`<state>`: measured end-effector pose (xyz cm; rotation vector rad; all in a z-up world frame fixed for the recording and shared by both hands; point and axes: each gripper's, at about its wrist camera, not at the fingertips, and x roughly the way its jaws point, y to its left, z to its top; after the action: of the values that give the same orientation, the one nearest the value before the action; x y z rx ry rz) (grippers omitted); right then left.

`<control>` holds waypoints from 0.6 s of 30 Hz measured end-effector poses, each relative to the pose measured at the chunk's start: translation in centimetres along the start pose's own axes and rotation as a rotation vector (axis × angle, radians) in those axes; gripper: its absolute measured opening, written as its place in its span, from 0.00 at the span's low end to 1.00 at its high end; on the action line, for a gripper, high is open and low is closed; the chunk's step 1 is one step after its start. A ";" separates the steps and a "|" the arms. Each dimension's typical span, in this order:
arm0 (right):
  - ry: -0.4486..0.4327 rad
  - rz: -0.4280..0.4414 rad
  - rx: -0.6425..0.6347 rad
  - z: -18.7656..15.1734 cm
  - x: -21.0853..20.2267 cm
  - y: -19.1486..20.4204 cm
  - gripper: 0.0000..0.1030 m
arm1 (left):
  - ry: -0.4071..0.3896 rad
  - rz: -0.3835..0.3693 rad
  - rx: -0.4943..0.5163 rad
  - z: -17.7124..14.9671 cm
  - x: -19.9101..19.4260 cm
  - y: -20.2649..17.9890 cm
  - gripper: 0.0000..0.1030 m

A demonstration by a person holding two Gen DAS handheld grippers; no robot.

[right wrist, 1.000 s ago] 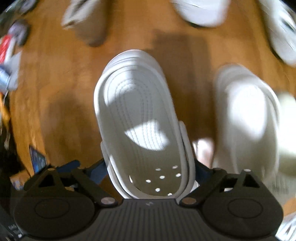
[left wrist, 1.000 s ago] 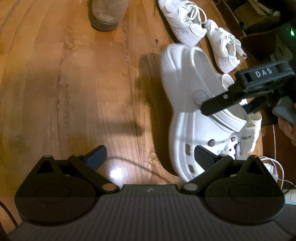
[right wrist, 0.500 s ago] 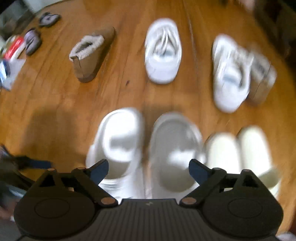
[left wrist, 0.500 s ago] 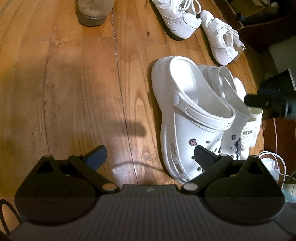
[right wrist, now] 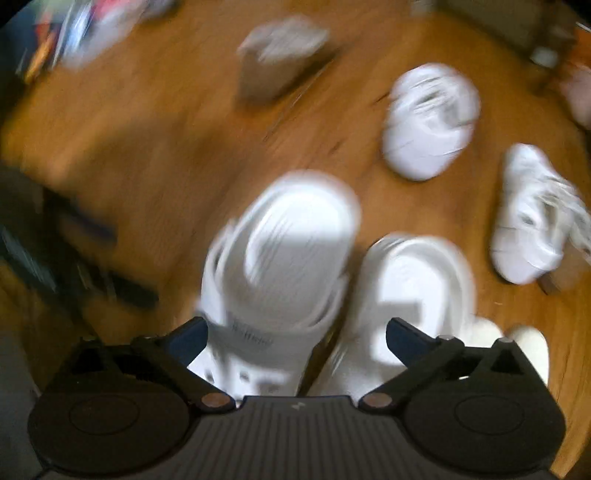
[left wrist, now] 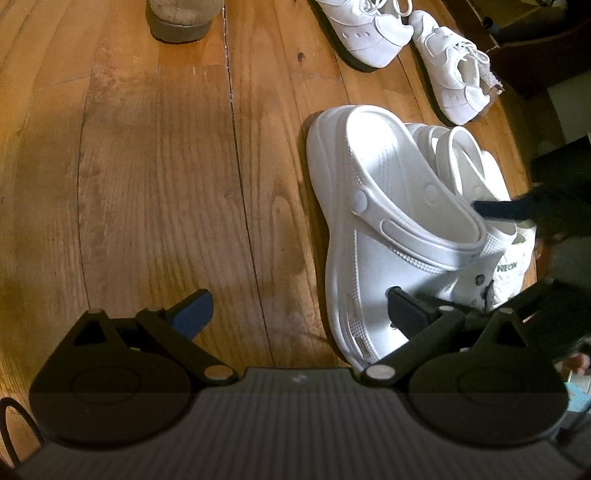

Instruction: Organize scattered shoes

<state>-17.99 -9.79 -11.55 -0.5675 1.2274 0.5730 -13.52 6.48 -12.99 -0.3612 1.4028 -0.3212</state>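
Two white clogs stand side by side on the wooden floor (left wrist: 155, 192), heels touching or nearly so: the nearer clog (left wrist: 373, 236) sits upright on its thick sole with its strap folded forward over the opening, and the second clog (left wrist: 461, 162) lies just behind it, partly hidden. In the right wrist view, which is smeared by motion, the same pair appears from above, toes toward the camera. The right gripper (right wrist: 295, 338) points steeply down over them; its jaws have just been opening and now stand wide apart, with nothing pressed between them, though the left-hand clog's toe lies in the gap below. The left gripper (left wrist: 301, 306) hangs over bare floor just beside the nearer clog, jaws wide apart and empty, its right finger (left wrist: 410, 310) overlapping the clog's toe in the picture; contact cannot be judged. Beyond the clogs, two white sneakers (left wrist: 369, 33) lie near each other, and a tan boot (left wrist: 181, 18) stands well apart at the upper left. A cream slipper (left wrist: 515, 266) marked "NEON" peeks out just behind the clogs.
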 end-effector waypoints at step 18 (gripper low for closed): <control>0.142 -0.029 0.220 -2.8 -0.8 -5.7 0.57 | 0.008 0.000 0.054 0.0 0.5 -2.3 1.00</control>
<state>-16.27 -15.92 -10.98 -0.4449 1.3940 0.3719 -13.48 4.17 -12.40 -0.3167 1.3988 -0.3601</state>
